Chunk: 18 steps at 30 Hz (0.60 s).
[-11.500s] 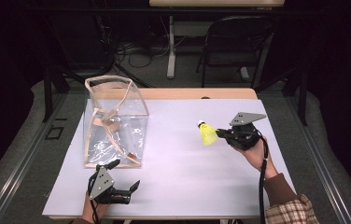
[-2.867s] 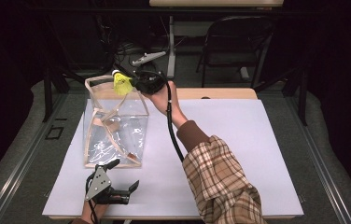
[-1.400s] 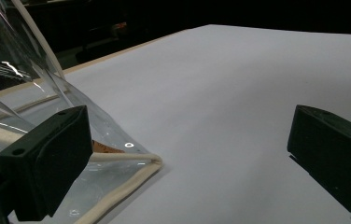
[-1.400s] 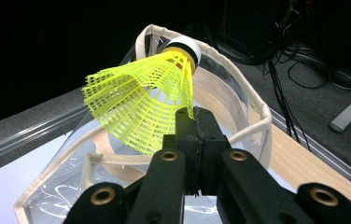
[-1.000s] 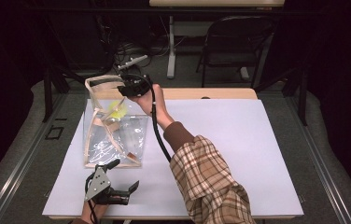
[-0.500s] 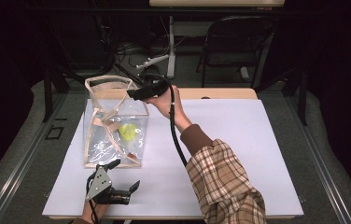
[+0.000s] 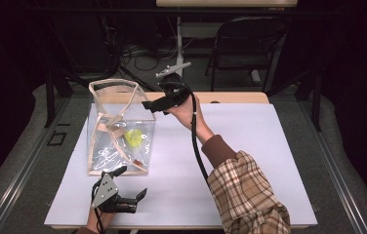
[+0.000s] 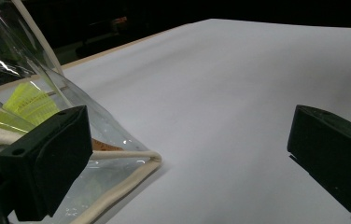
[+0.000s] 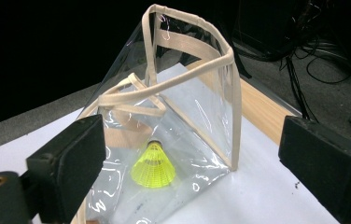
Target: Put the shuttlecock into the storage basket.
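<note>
A clear plastic bag [image 7: 104, 146] with beige trim stands upright on the left of the white table sheet. A yellow shuttlecock [image 7: 133, 138] lies inside it on the bottom. My right gripper [image 7: 148, 105] hovers just right of the bag's top rim, pointing left. Its jaws have just been opening and stand open with nothing between them. In the right gripper view the shuttlecock [image 9: 154, 167] shows through the bag's wall [image 9: 197, 93]. My left gripper [image 7: 132, 181] rests open on the sheet in front of the bag. In the left gripper view the bag's lower corner [image 8: 117, 158] lies beside the left jaw.
The white sheet [image 7: 250, 146] stretches bare to the right of the bag. A wooden table edge [image 7: 230, 97] runs behind it. Beyond the table stand a dark chair [image 7: 250, 44] and loose cables [image 7: 137, 53] on the floor.
The shuttlecock left the right gripper and dropped to the bottom of the bag. The right gripper opened and drew back to the right from the bag's mouth. The left gripper stayed still.
</note>
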{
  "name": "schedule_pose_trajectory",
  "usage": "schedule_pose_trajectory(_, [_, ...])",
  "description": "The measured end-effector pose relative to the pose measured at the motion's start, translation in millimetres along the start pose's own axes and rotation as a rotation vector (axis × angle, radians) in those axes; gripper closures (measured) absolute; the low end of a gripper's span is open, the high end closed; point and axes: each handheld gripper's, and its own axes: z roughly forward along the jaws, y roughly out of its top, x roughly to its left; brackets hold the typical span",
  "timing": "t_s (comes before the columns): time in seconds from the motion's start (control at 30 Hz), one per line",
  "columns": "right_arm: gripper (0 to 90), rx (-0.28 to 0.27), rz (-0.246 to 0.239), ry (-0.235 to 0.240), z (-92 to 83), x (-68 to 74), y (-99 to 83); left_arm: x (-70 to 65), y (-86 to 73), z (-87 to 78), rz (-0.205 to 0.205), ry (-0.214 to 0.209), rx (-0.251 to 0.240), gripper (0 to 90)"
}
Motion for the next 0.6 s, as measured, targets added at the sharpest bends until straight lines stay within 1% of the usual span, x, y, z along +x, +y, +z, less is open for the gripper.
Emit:
schedule_pose_trajectory(0.2, [3.4, 0.007, -0.012, 0.0, -8.2, -0.6, -12.3, 0.1, -0.4, -0.2, 0.001, 0.001, 0.001, 0.0])
schedule_pose_trajectory(0.27, [3.1, 0.002, -0.013, 0.0, -11.3, -1.2, -16.0, 0.0, -0.4, -0.5, 0.002, 0.0, 0.002, 0.0])
schedule_pose_trajectory(0.43, [1.7, -0.006, -0.021, -0.012, -22.2, -2.1, -25.9, -0.3, -0.4, -1.5, 0.002, -0.002, 0.0, 0.0])
schedule_pose_trajectory(0.53, [1.2, -0.006, -0.032, -0.024, -29.4, -2.4, -34.3, -0.4, -0.9, -2.6, 0.002, -0.003, -0.001, 0.0])
schedule_pose_trajectory(0.6, [0.8, -0.006, -0.031, -0.028, -34.4, -2.9, -40.5, 0.0, -0.8, -3.5, 0.003, -0.001, -0.003, 0.0])
